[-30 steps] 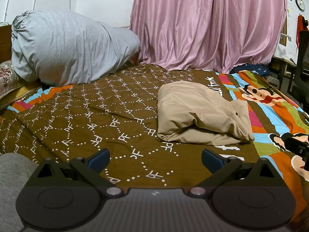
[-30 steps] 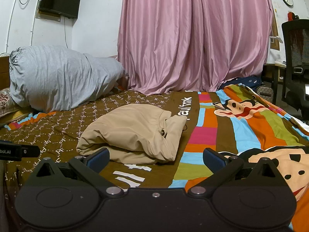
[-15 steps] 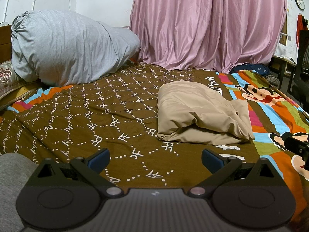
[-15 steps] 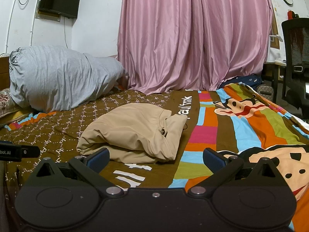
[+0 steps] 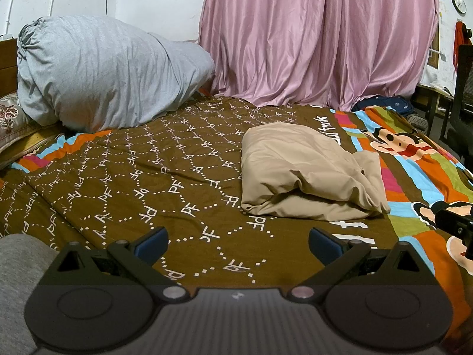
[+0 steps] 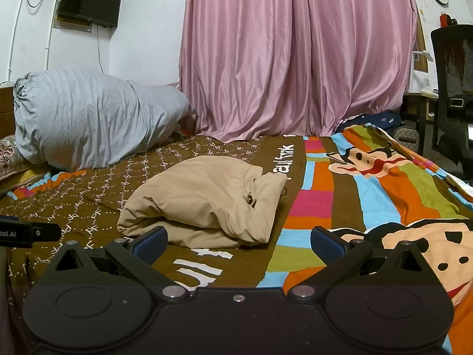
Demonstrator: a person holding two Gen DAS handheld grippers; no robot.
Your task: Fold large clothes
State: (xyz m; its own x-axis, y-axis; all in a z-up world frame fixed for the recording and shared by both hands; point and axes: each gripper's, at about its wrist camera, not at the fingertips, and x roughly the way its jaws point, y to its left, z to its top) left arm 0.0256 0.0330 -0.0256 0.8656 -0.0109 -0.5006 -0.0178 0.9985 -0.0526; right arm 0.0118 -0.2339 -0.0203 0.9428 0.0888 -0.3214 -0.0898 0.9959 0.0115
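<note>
1. Left claw [image 5: 236, 241]: jaws wide apart, nothing between them, hovering low over the brown patterned bed cover [image 5: 153, 177]. Right claw [image 6: 239, 240]: also spread wide, empty.
2. Task item: tan garment [image 5: 307, 174], lying bundled on the bed. In the left view it sits at about 1 o'clock from the claw, apart from both fingers. In the right view the garment [image 6: 207, 204] is at 11 o'clock, its near edge just beyond the left blue fingertip [image 6: 150, 242]; contact there is not clear.
3. Step, as a judgement: either the fold is finished and both claws are released, or a re-grip is pending. The bundle looks layered but lumpy, with loose edges.
4. Next move, if more folding is needed: bring both claws forward to the near hem, pinch a single layer at each end, lift evenly.
5. Hard to see: the garment type, and its far side and underside. A small dark spot on the top flap may be a button or a snap.
6. Grey bundle of bedding [image 5: 100, 74] at 10 o'clock, pink curtain [image 5: 319, 38] at 12. The right claw's body is cut off at the left view's 3 o'clock edge.
</note>
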